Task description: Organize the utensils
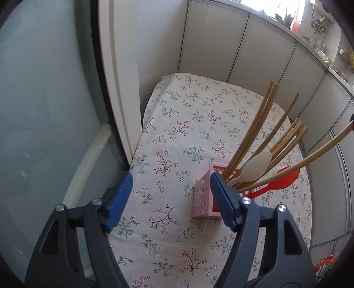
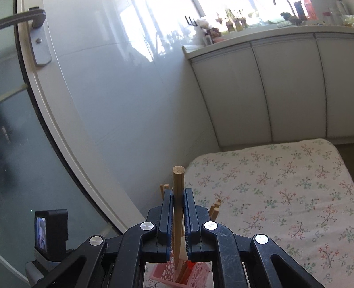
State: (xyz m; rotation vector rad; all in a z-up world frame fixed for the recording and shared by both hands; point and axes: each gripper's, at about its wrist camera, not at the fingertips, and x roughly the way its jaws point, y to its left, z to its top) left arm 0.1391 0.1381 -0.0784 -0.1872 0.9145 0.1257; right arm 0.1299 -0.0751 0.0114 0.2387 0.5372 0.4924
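Right gripper [image 2: 178, 199] is clamped on a chopstick [image 2: 178, 177], directly above the pink holder [image 2: 161, 274]. Left gripper [image 1: 171, 183] is spread wide, nothing between; holder sits just right of it.

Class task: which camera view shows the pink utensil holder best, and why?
The left wrist view: the pink utensil holder shows one perforated side and its rim, with utensils standing in it. The right wrist view shows only a strip of it at the bottom edge, behind the right gripper.

White cabinets [image 2: 287, 88] beneath a sunlit window [image 2: 168, 13], frosted glass door [image 1: 44, 110].
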